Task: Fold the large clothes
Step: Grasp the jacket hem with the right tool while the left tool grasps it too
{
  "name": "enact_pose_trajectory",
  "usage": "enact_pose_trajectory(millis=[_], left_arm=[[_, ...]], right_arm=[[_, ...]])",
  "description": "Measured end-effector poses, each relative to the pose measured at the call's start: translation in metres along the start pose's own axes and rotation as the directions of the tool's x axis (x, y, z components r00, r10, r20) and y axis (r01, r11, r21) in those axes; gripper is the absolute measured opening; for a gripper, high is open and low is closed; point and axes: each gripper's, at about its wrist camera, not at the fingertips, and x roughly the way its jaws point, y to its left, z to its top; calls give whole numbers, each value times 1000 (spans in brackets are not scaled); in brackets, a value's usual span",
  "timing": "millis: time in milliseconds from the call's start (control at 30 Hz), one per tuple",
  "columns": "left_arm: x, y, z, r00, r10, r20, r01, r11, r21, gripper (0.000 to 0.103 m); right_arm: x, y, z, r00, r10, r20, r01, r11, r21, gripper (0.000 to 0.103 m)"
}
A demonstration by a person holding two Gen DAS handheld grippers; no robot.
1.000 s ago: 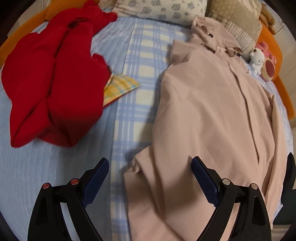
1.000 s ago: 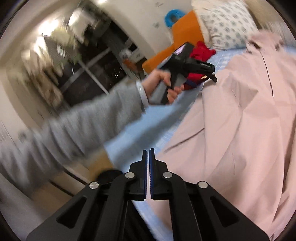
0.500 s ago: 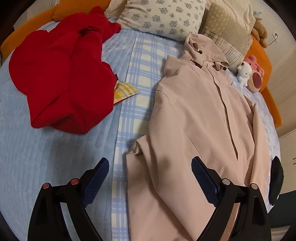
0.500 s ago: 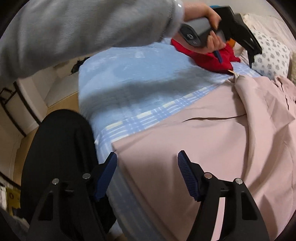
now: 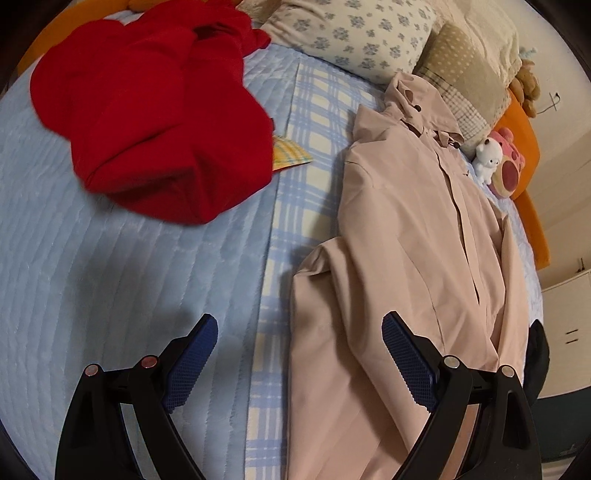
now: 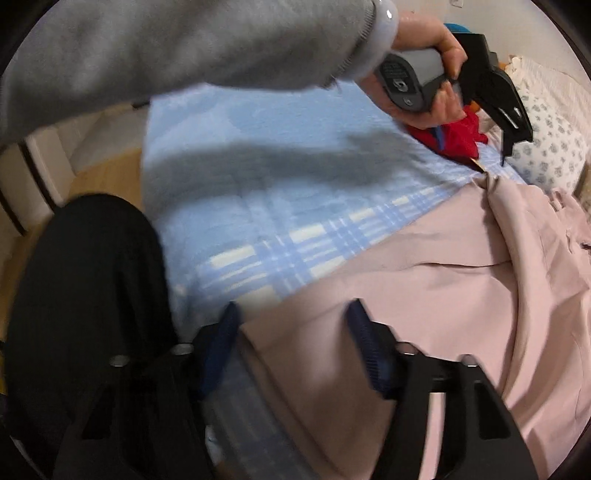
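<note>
- Now the pink jacket (image 5: 406, 236) is spread flat on the bed (image 5: 110, 280).
- The right hand-held gripper (image 6: 291, 343) is closing around its hem corner; both layers should be caught.
- The left hand-held gripper (image 5: 299, 362) is held apart, empty.

Pale pink hooded jacket (image 5: 402, 236): lies flat on bed, front up, hood toward pillows, front placket closed, sleeves folded along body. Red garment (image 5: 155, 122): crumpled heap, bed's far-left area, well apart from jacket.

Ahead I see a floral pillow (image 5: 354, 33), a white plush toy (image 5: 487, 159), and a yellow checked cloth (image 5: 290, 157) on the bed (image 5: 92, 277).
</note>
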Motion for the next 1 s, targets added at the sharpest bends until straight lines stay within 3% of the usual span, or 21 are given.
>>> enact_pose_trajectory(millis=[67, 167, 267, 367, 433, 633, 733, 833, 900, 967, 1000], left_arm=[[-1, 3, -1, 1000, -3, 1, 3, 1000, 0, 92], [-2, 6, -1, 1000, -11, -1, 11, 1000, 8, 92], [-2, 4, -2, 1000, -29, -2, 29, 999, 17, 92], [0, -1, -4, 998, -66, -9, 66, 997, 31, 92], [4, -7, -5, 996, -87, -23, 88, 995, 46, 92], [18, -13, 1, 987, -155, -38, 154, 988, -24, 92], [27, -13, 6, 983, -182, -39, 178, 981, -81, 92], [36, -17, 11, 974, -222, -35, 217, 970, -111, 70], [41, -22, 13, 976, -216, -33, 211, 970, -123, 39], [44, -24, 16, 973, -228, -30, 222, 965, -138, 15], [45, -24, 17, 973, -230, -27, 224, 963, -150, 13]], right_arm=[[2, -14, -3, 999, 46, -14, -45, 996, 72, 25], [-3, -40, -7, 987, 162, -4, -159, 967, 197, 14], [-7, -65, -12, 957, 285, 45, -284, 901, 328, 10], [-13, -91, -16, 911, 391, 133, -407, 793, 453, 9], [-25, -106, -16, 885, 420, 201, -462, 736, 494, 9], [-78, -146, -9, 815, 448, 368, -580, 642, 502, 9], [-99, -163, -10, 801, 425, 421, -596, 630, 498, 9], [-118, -167, -14, 797, 400, 453, -597, 640, 484, 9], [-124, -165, -14, 803, 377, 462, -583, 658, 477, 9], [-125, -163, -16, 801, 365, 474, -582, 661, 474, 9], [-124, -162, -17, 801, 360, 478, -581, 660, 476, 9]])
